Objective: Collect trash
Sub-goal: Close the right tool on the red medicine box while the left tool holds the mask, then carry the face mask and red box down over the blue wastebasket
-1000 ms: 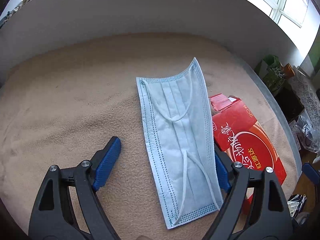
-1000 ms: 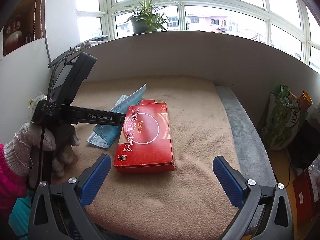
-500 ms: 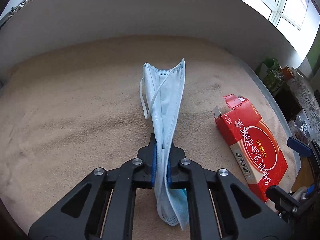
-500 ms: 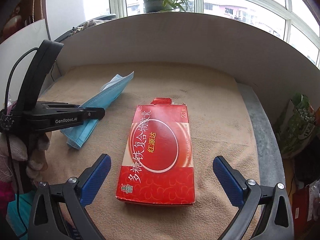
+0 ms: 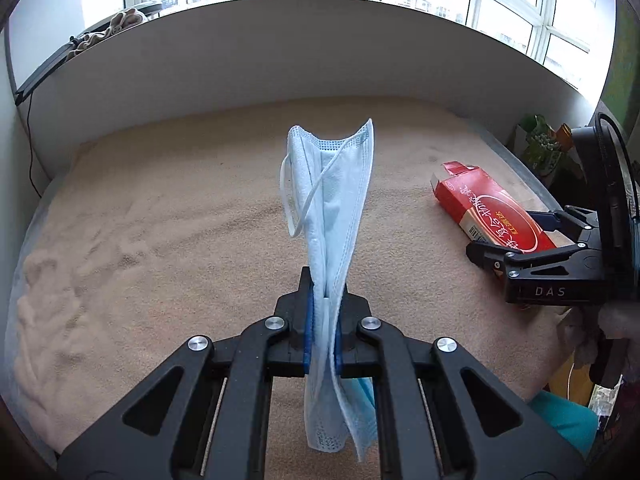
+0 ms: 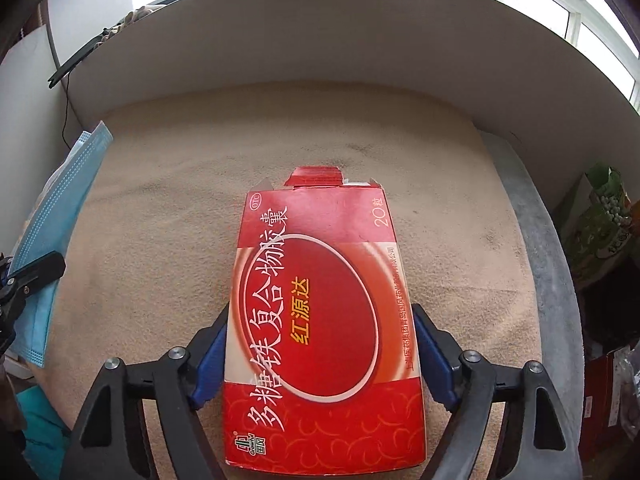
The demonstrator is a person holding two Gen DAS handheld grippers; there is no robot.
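Note:
My left gripper (image 5: 322, 320) is shut on a light blue face mask (image 5: 332, 208), which stands folded on edge between the blue pads above the beige cloth. The mask also shows at the left edge of the right wrist view (image 6: 60, 216). My right gripper (image 6: 320, 354) is shut on a red medicine box (image 6: 320, 312) with white Chinese lettering; its blue pads press both long sides. The box's far flap is open. In the left wrist view the box (image 5: 492, 212) lies at the right with the right gripper (image 5: 532, 240) around it.
A beige cloth (image 5: 160, 220) covers the table, with a grey strip (image 6: 532, 240) along its right side. A white curved board (image 5: 280, 52) backs it. Green bags (image 6: 600, 216) stand at the right beyond the edge. Potted plants sit on the sill.
My left gripper closed on the mask and lifted it from the cloth. My right gripper moved forward and closed on the red box.

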